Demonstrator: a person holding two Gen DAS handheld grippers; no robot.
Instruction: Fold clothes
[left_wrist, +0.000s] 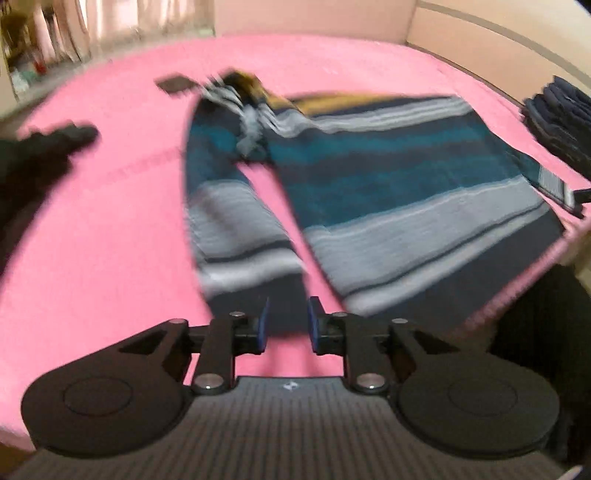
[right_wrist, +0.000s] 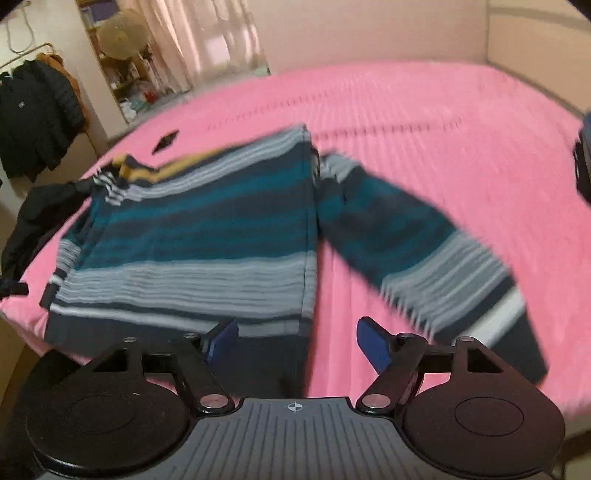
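A sweater striped in navy, teal and grey, with a mustard band near the collar, lies flat on the pink bed. In the left wrist view its body (left_wrist: 388, 177) spreads to the right, and one sleeve (left_wrist: 229, 221) runs down toward my left gripper (left_wrist: 289, 325). That gripper is open, its blue pads just short of the dark cuff. In the right wrist view the body (right_wrist: 203, 229) lies left and the other sleeve (right_wrist: 424, 251) angles right. My right gripper (right_wrist: 297, 343) is wide open over the hem's corner, holding nothing. Both views are blurred.
The pink bed cover (left_wrist: 92, 240) reaches a beige wall. A stack of dark folded clothes (left_wrist: 561, 122) sits at the right, and a dark garment (left_wrist: 37, 158) at the left edge. A small dark object (right_wrist: 166, 142) lies beyond the collar. A black jacket (right_wrist: 33, 110) hangs beside the bed.
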